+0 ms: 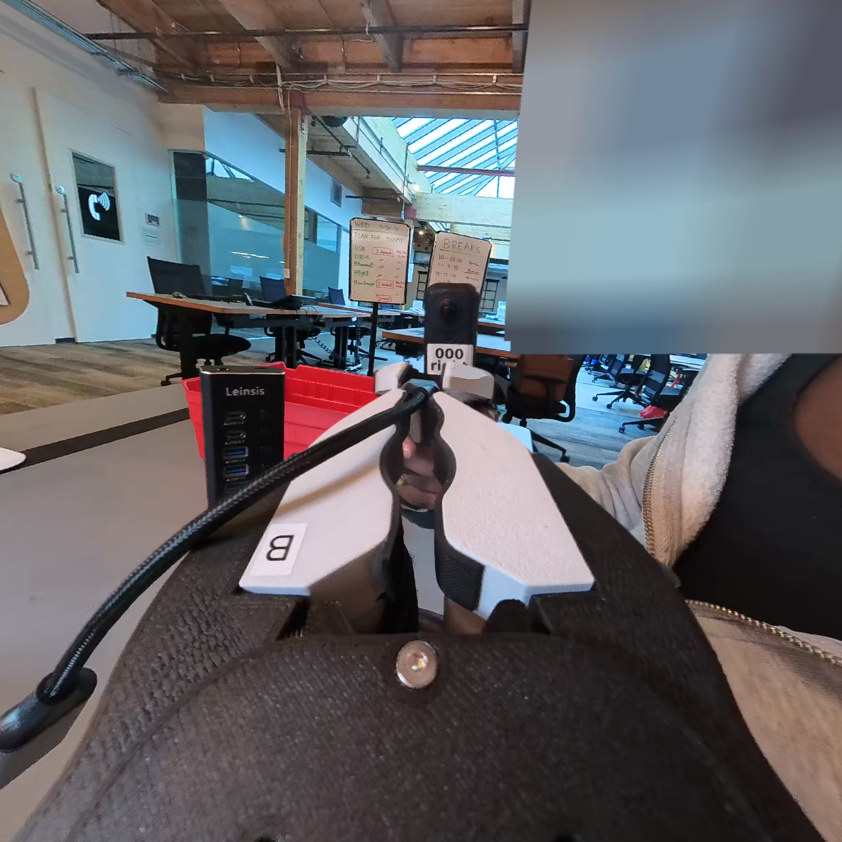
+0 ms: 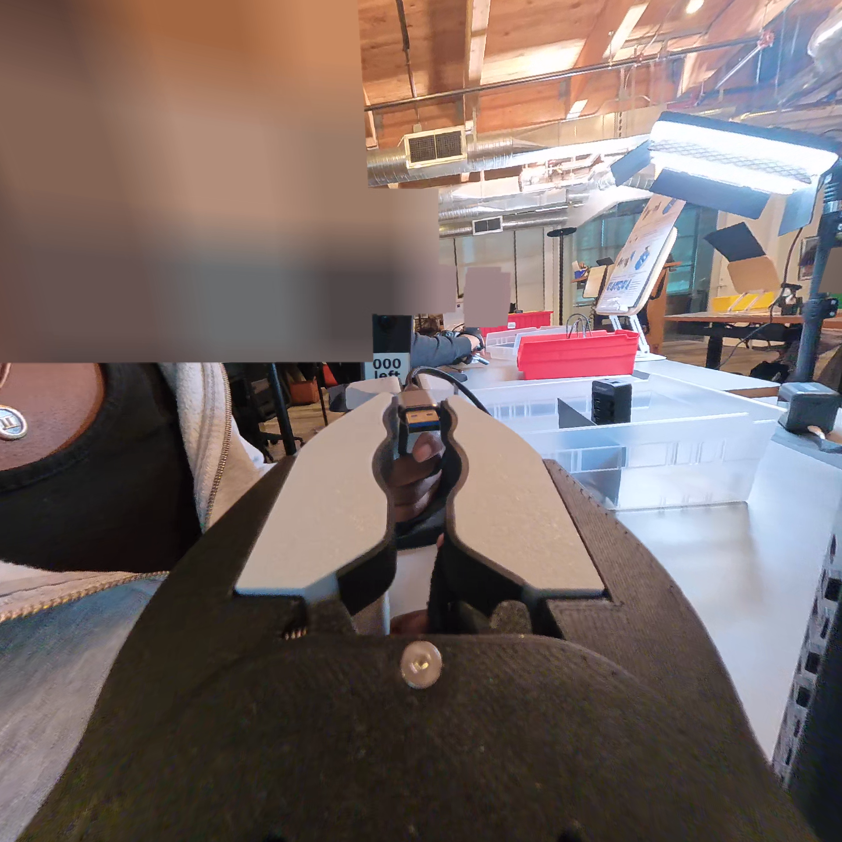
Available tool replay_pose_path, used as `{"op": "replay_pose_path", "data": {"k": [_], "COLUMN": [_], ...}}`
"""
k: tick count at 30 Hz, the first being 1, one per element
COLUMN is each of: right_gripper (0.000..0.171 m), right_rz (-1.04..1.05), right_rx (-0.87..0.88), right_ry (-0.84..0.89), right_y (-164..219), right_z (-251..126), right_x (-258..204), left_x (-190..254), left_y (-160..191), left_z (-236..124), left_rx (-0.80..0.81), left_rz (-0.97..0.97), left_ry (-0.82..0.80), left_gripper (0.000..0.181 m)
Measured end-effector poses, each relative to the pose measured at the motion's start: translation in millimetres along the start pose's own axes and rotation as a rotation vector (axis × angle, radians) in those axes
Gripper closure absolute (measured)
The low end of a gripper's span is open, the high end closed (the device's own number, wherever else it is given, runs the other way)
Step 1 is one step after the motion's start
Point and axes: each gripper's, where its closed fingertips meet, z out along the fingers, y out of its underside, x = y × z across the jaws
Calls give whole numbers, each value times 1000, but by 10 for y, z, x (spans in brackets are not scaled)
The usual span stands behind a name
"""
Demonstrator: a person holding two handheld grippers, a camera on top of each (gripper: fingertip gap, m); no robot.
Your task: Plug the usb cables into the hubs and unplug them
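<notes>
In the left wrist view, a black hub (image 1: 243, 433) stands upright at centre left on the grey table (image 1: 91, 524), in front of a red bin (image 1: 319, 401); the left gripper (image 1: 421, 410) at centre is closed on a black cable (image 1: 255, 487) that trails off to the lower left. In the right wrist view, the right gripper (image 2: 419, 421) at centre clamps the cable's plug (image 2: 419, 417), blue tongue facing the camera. Another hub (image 2: 611, 402) stands in a clear tray (image 2: 683, 460) at right.
</notes>
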Motion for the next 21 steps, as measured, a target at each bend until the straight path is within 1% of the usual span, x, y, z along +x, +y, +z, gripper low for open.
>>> {"op": "replay_pose_path", "data": {"k": [3, 5, 9, 11, 14, 19, 21], "right_gripper": [154, 154, 154, 154, 154, 154, 151], "right_rz": [14, 34, 64, 54, 62, 44, 31], "right_rx": [26, 38, 52, 30, 40, 30, 52], "right_ry": [-14, -18, -32, -37, -35, -16, -19], "right_y": [-39, -31, -30, 19, -3, 7, -30], "right_z": [-5, 11, 21, 54, 46, 50, 21], "right_x": [-21, -27, -33, -59, -52, -30, -32], "left_x": [21, 42, 43, 56, 40, 15, 3], "left_y": [-16, 15, -2, 46, 31, 37, 8], "left_z": [23, 65, 89, 118, 115, 106, 93], "left_rx": [20, 1, -3, -33, -23, -31, -12], "left_rz": [-13, -5, 24, 30, 56, 53, 28], "left_ry": [12, 20, 17, 23, 7, 2, 1], "left_gripper": [174, 160, 160, 155, 163, 163, 163]}}
